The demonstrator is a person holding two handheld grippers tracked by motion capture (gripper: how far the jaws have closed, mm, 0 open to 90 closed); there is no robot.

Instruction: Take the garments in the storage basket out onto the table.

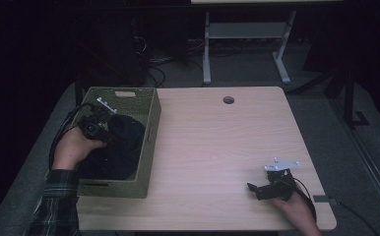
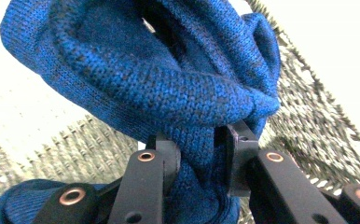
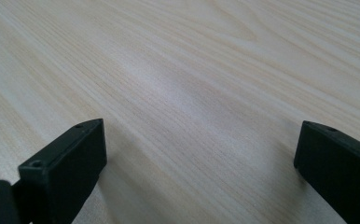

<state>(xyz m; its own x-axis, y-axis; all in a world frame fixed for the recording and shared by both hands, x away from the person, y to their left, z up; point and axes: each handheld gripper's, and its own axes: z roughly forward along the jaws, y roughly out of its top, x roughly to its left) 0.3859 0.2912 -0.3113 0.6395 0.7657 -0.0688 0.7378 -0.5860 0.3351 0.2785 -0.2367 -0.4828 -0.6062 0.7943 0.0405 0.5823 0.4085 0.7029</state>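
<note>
Pinching blue knit cloth (image 2: 169, 88) over woven basket (image 1: 151, 123), left gripper (image 2: 197, 154) jaws, right gripper (image 3: 199, 154) jaws wide above table (image 3: 192, 70).

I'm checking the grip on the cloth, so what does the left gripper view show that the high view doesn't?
Left gripper view: the left gripper pinching a fold of blue knitted cloth between its pads, and the knit's texture.

High view: the wooden table, the right gripper resting open on it, and the whole basket.

Both: the cloth, the woven basket, and the left gripper.

Left gripper (image 2: 197, 149) jaws clamped; right gripper (image 3: 199, 154) jaws wide apart.
</note>
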